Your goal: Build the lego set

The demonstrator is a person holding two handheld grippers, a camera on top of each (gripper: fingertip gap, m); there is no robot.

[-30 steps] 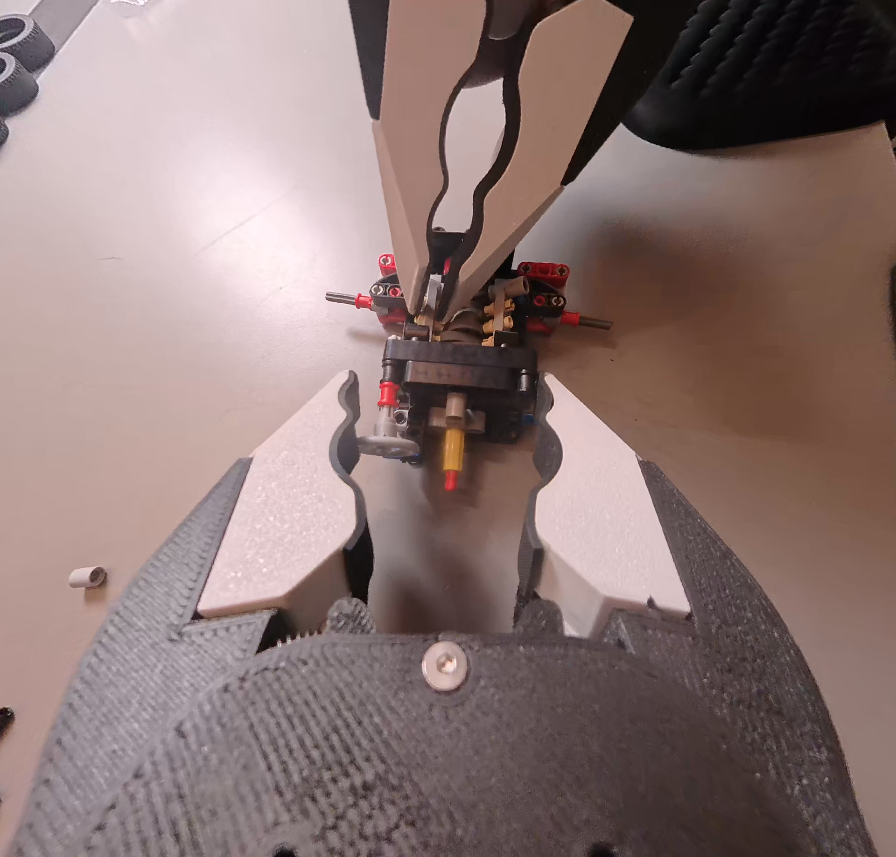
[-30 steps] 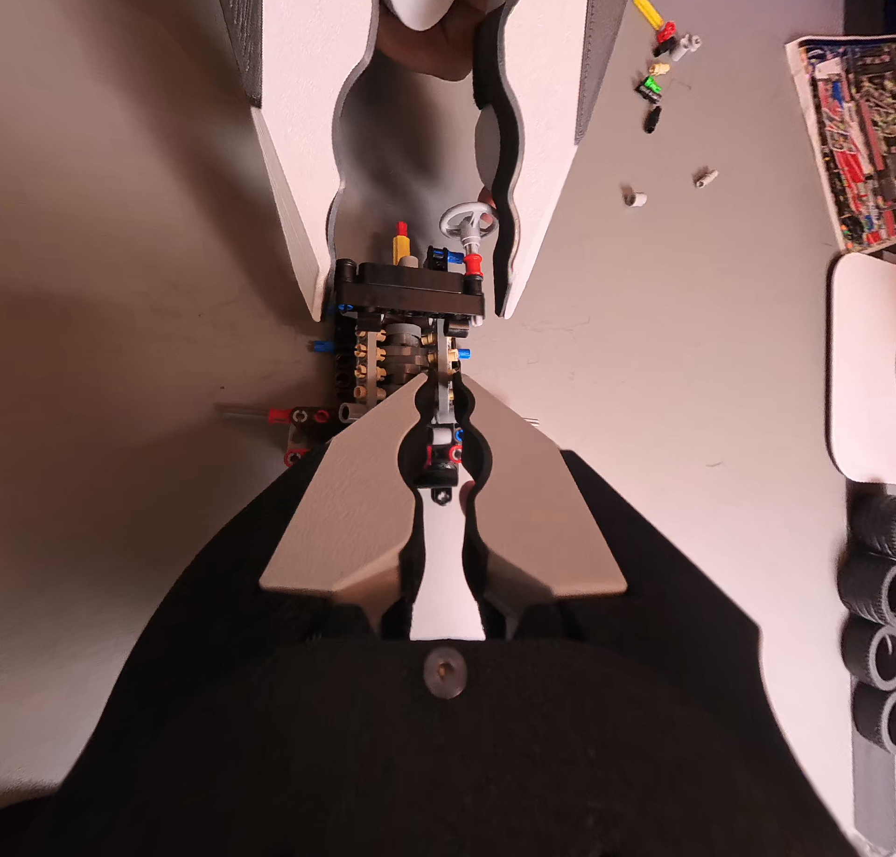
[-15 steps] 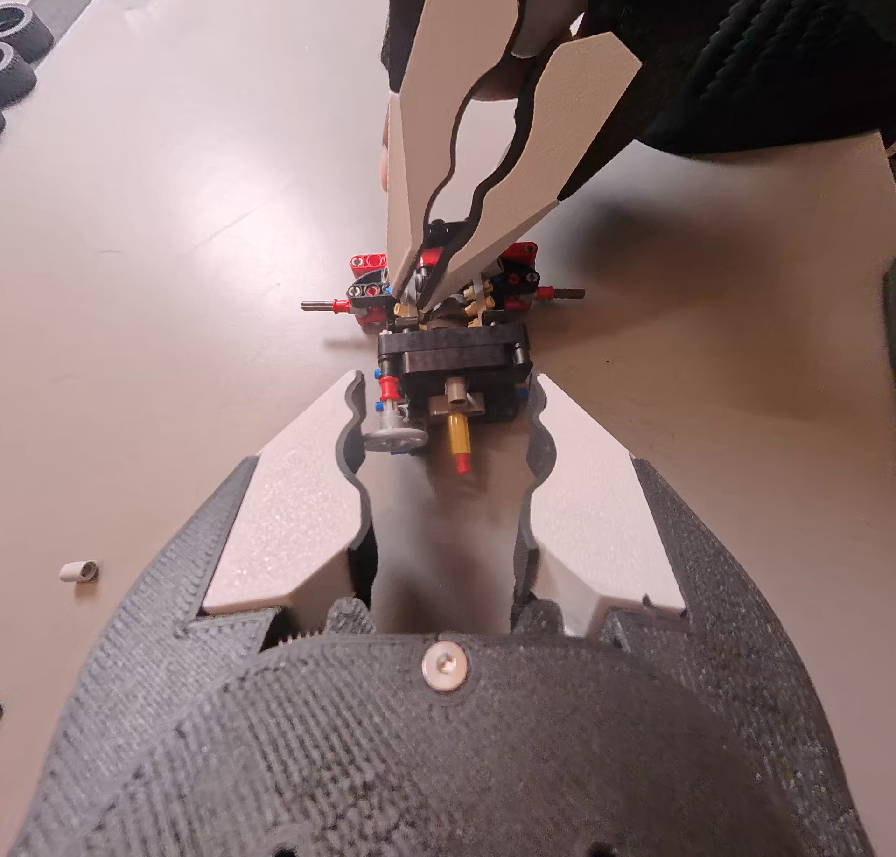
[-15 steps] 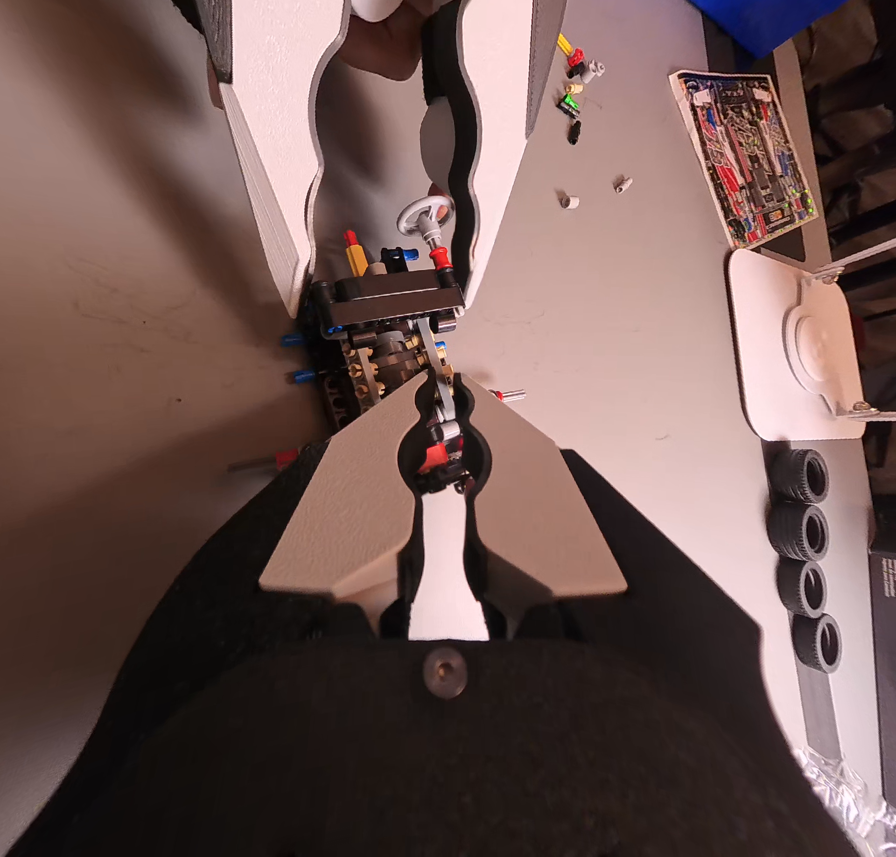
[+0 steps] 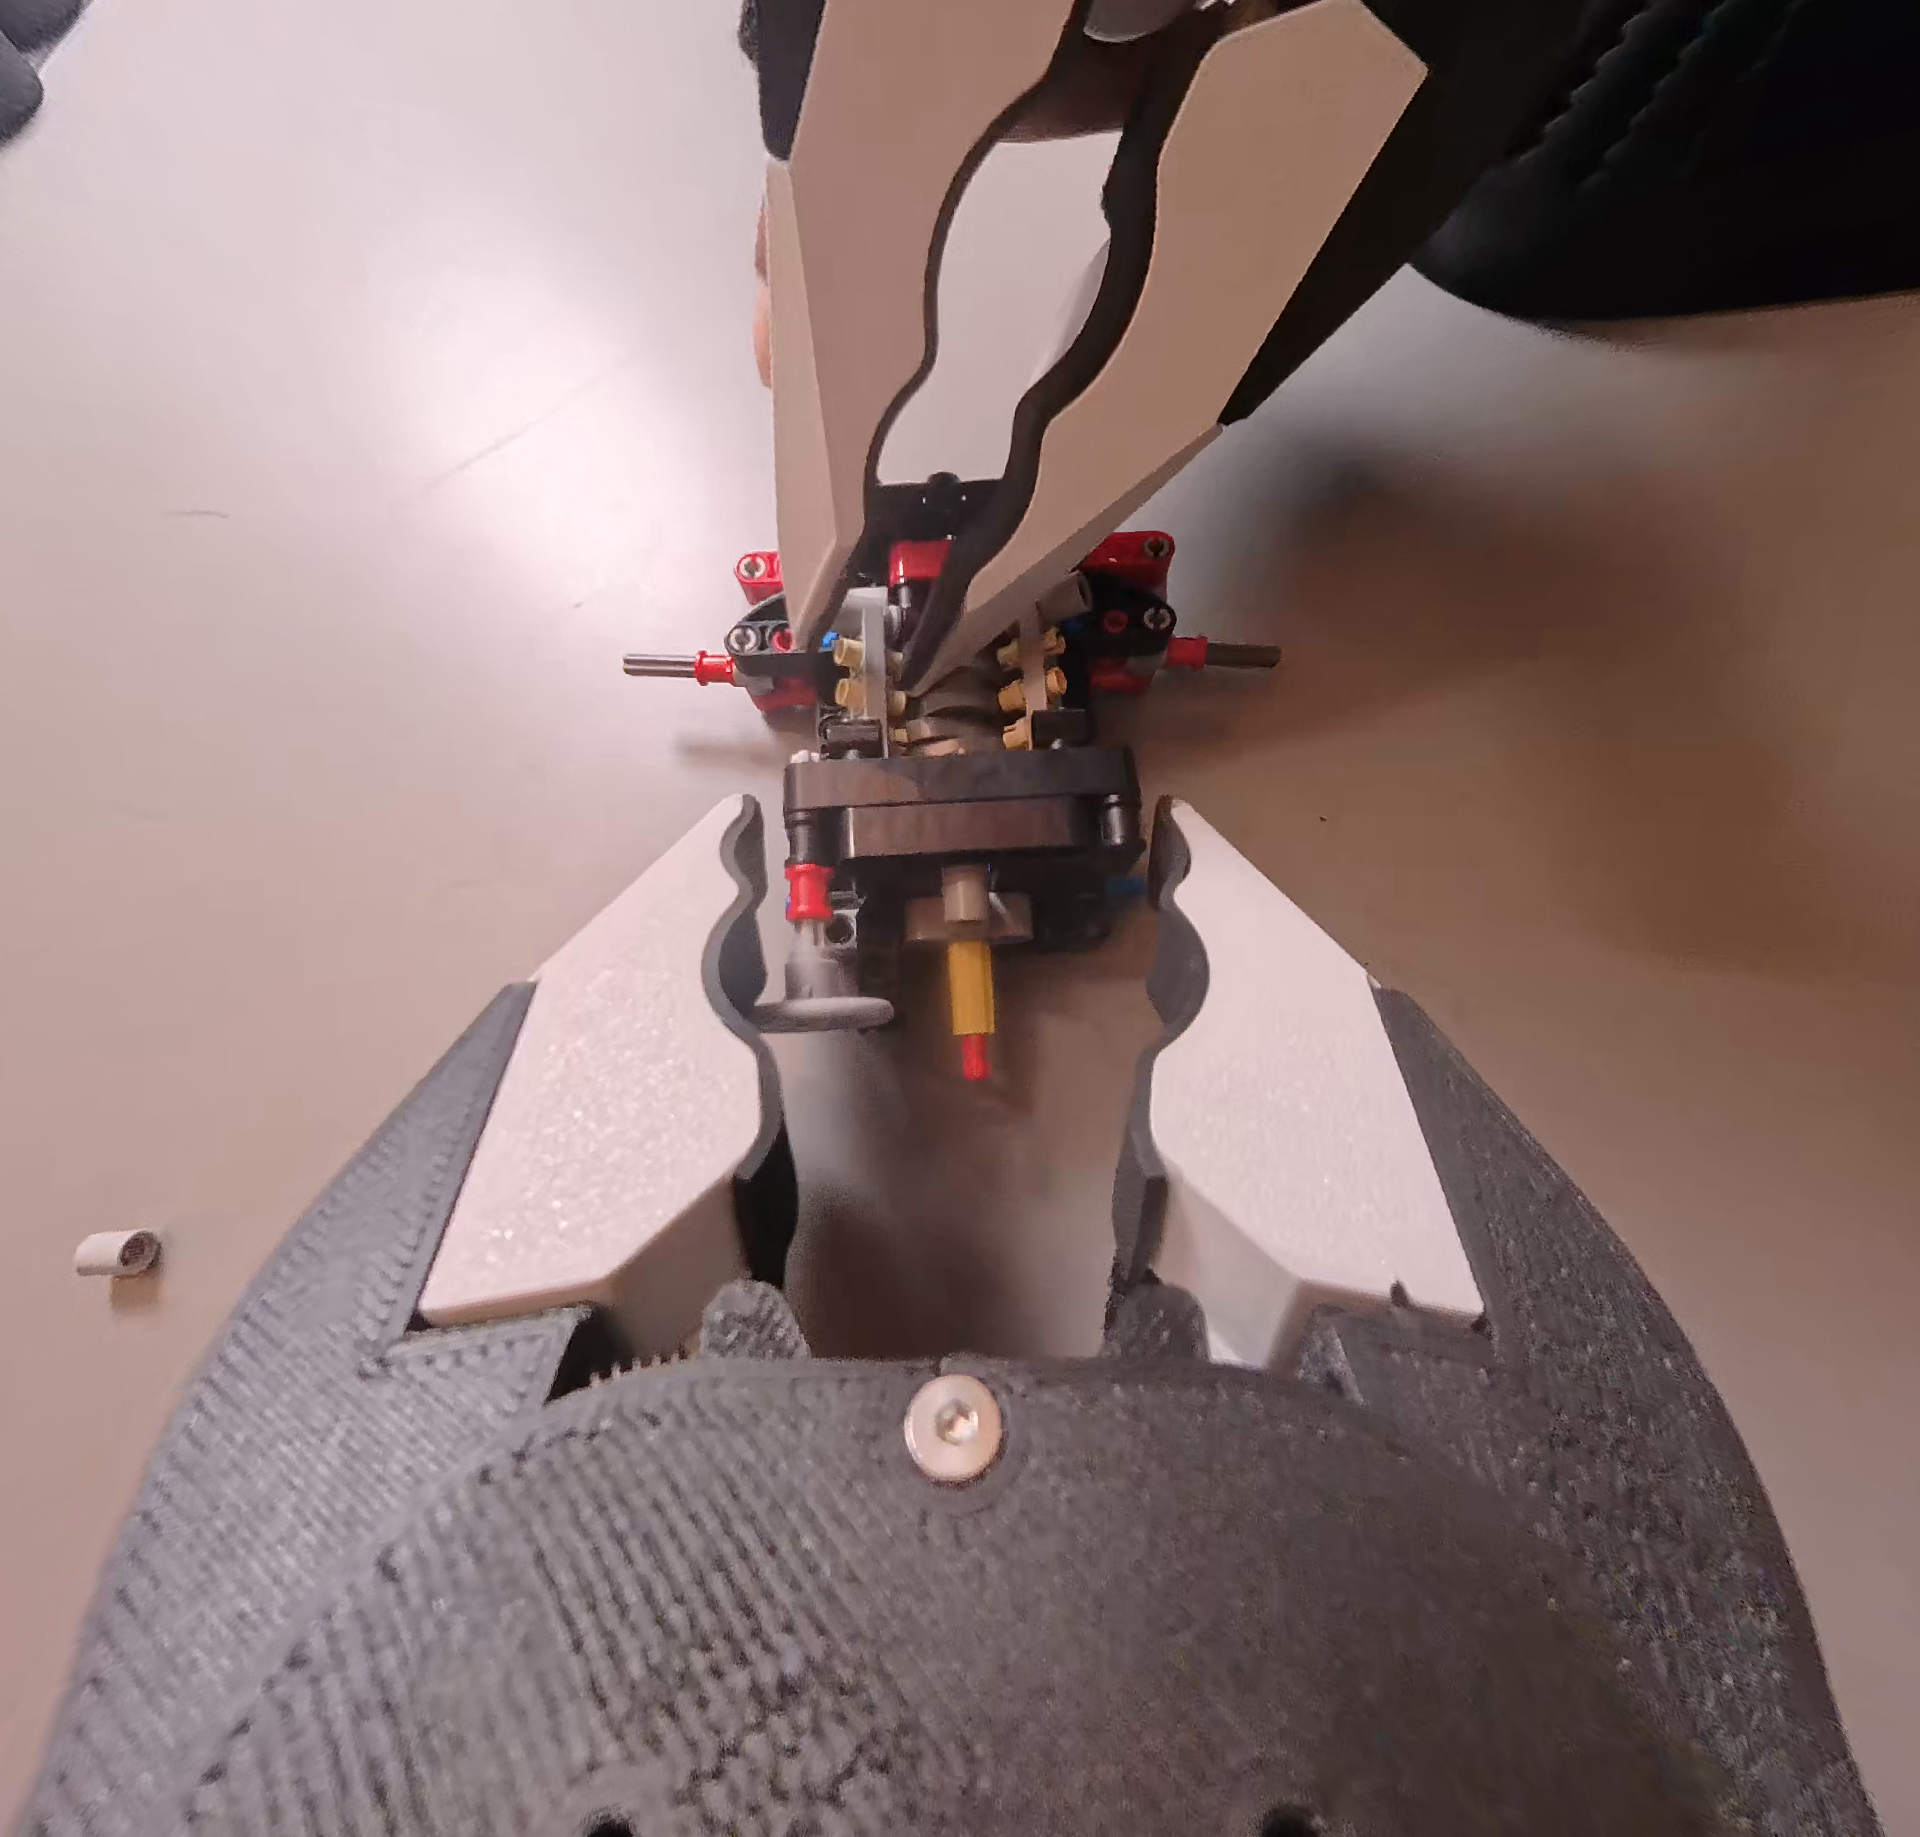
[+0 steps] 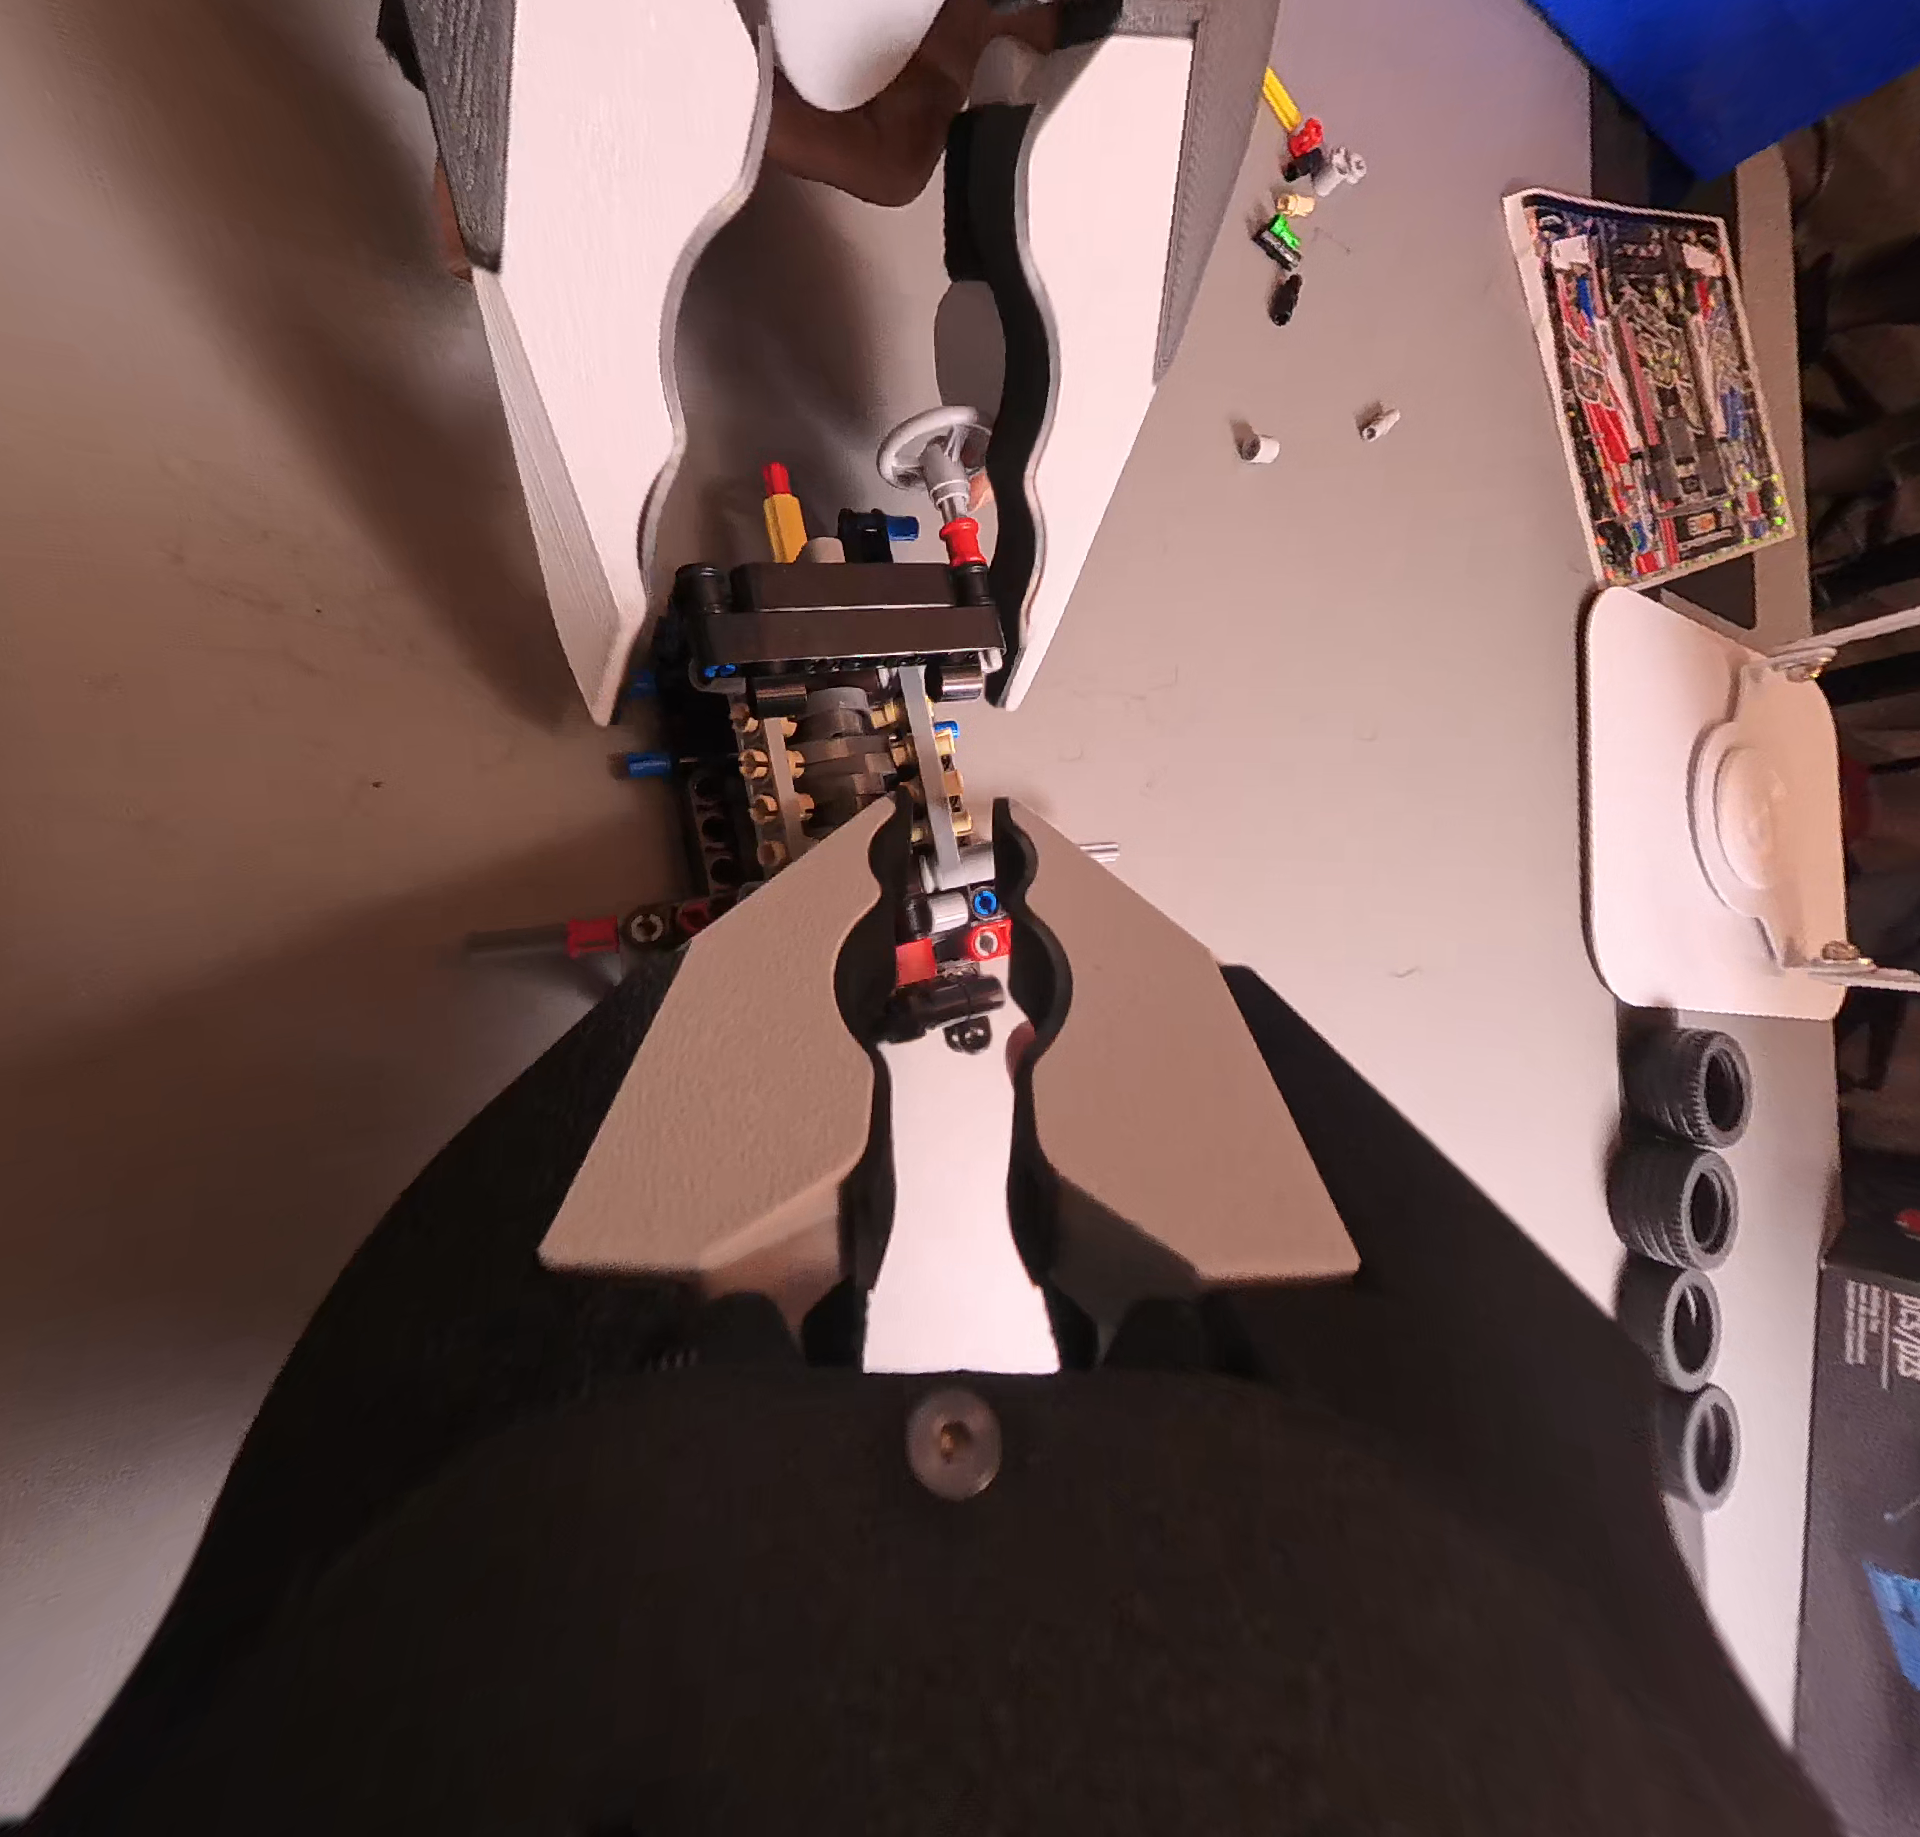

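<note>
The half-built lego model (image 5: pixel 961 748) stands on the tabletop (image 5: pixel 312 437), its black end beam clamped between the left tongs (image 5: pixel 956 826) from six o'clock. From twelve o'clock, the right tongs (image 6: pixel 940 821) are pinched on a grey beam (image 6: pixel 935 790). A fitting step is judged underway; steady pressing is called for next.

One partly built lego chassis (image 6: pixel 842 707) sits between two claws. Right of the right claw (image 6: pixel 940 811): four black tyres (image 6: pixel 1688 1205), one instruction booklet (image 6: pixel 1652 395), two loose grey connectors (image 6: pixel 1257 442), and several small pieces (image 6: pixel 1304 198) clustered.
</note>
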